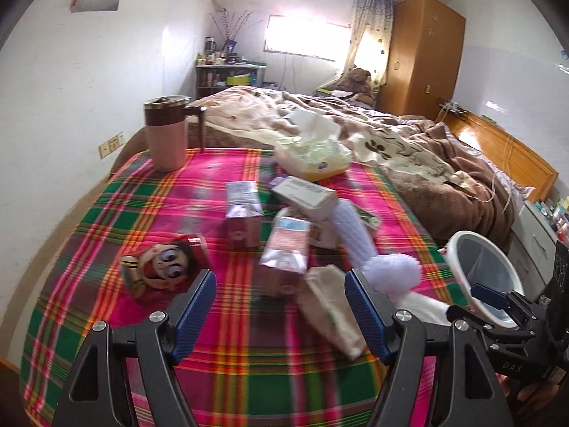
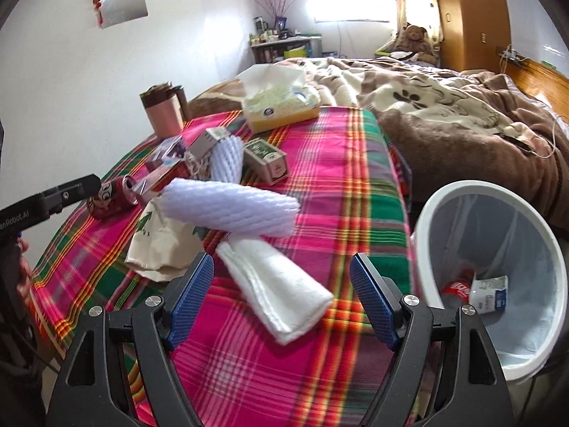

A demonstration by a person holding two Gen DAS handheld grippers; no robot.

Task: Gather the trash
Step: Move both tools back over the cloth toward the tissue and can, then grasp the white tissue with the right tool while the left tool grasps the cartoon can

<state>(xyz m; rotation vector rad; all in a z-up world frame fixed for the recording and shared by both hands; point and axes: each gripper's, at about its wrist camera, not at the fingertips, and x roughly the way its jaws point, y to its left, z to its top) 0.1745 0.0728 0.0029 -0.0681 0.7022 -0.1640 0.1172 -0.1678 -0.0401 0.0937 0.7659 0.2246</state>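
Note:
Trash lies on a plaid cloth (image 1: 106, 213) over a table. In the left wrist view I see a cartoon-face can (image 1: 165, 267), foil cartons (image 1: 284, 249), a beige paper bag (image 1: 332, 306) and white foam netting (image 1: 355, 235). My left gripper (image 1: 281, 316) is open above the cloth, near the cartons and the bag. In the right wrist view my right gripper (image 2: 282, 299) is open over a folded white tissue (image 2: 281, 291). A foam net sleeve (image 2: 231, 210) lies just beyond. A white bin (image 2: 426, 220) with a liner stands at the right and holds a red wrapper and a white packet.
A pink mug (image 1: 167, 135) and a tissue box (image 1: 313, 156) stand at the table's far edge. A green box (image 2: 266, 158) lies mid-table. A bed with brown blankets (image 2: 444, 114) lies behind. The right gripper shows at the right in the left wrist view (image 1: 498, 302).

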